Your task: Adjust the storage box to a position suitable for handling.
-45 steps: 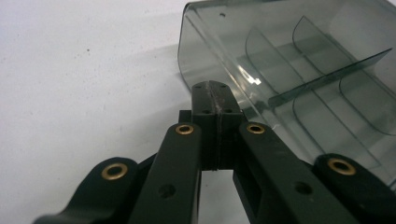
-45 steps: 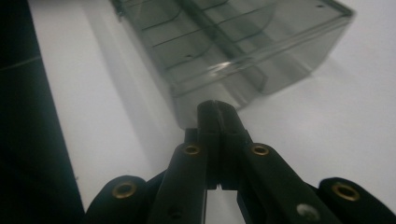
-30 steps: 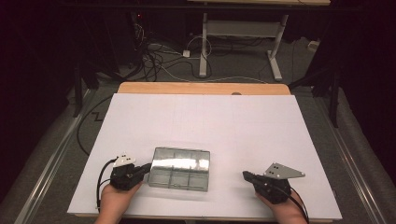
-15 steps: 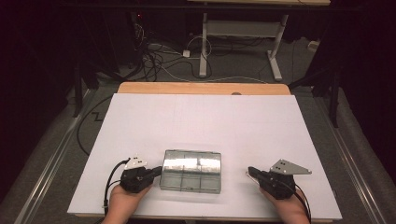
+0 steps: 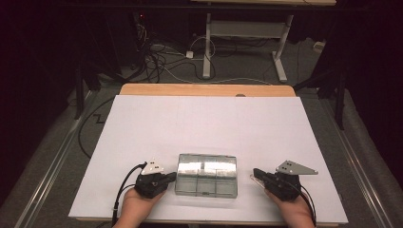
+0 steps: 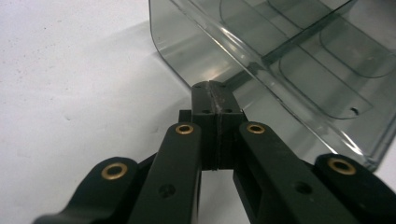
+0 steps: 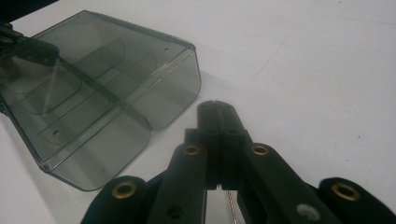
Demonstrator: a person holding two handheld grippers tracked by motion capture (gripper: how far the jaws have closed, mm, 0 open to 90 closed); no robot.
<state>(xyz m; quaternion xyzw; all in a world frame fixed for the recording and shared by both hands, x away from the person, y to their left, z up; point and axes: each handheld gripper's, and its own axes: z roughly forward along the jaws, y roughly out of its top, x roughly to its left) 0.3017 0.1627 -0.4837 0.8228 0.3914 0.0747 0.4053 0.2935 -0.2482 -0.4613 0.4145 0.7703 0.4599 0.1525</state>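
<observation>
A clear smoky plastic compartment box [image 5: 206,174] lies closed on the white table top [image 5: 209,123], near the front edge. My left gripper [image 5: 172,177] is shut, its tips touching the box's left side wall [image 6: 187,51]. In the left gripper view the two jaws meet with nothing between them [image 6: 214,86]. My right gripper [image 5: 256,174] is also shut and lies a short way right of the box, apart from it. The right gripper view has the box [image 7: 93,102] ahead and to the left of the closed tips [image 7: 215,105], with the left gripper dimly visible through the plastic.
The table's wooden far edge [image 5: 204,89] runs along the back. Beyond it are a desk frame [image 5: 242,38] and loose cables [image 5: 157,57] on the dark floor. White table surface stretches behind the box.
The box has slid to the right along the table front, with the left gripper following against its left side. The right gripper has stayed about where it was.
</observation>
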